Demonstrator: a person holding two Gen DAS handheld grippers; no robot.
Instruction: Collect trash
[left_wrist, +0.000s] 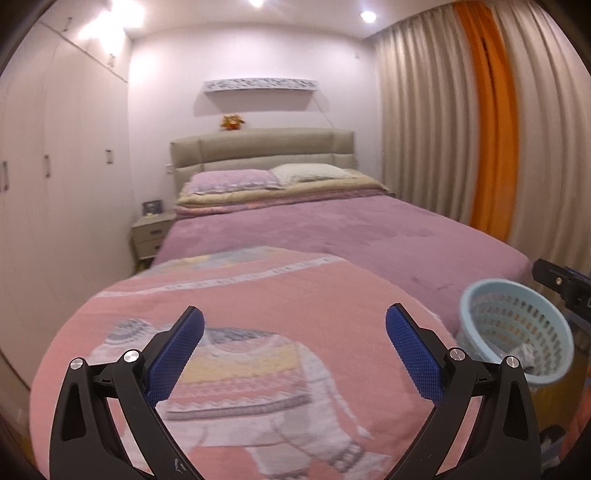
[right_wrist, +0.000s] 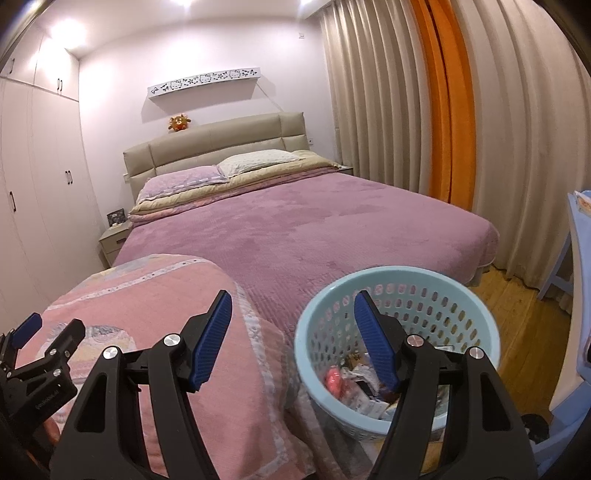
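Observation:
A light blue perforated basket (right_wrist: 399, 291) sits on the foot of the bed, with several scraps of trash (right_wrist: 354, 384) in its bottom, among them a pink piece. My right gripper (right_wrist: 293, 302) hangs open just before the basket's near rim, nothing between its blue pads. My left gripper (left_wrist: 295, 317) is open too, over the folded pink blanket (left_wrist: 258, 302), holding nothing. In the left wrist view the basket (left_wrist: 517, 295) stands at the right edge. The left gripper's tip (right_wrist: 26, 325) shows at the lower left of the right wrist view.
The bed (right_wrist: 314, 229) has a purple cover and two pillows (right_wrist: 221, 168) at the headboard. White wardrobes (left_wrist: 55, 166) line the left wall, with a nightstand (left_wrist: 151, 230) beside the bed. Beige and orange curtains (right_wrist: 424, 110) hang on the right. A blue chair (right_wrist: 576, 236) stands on the wooden floor (right_wrist: 517, 314).

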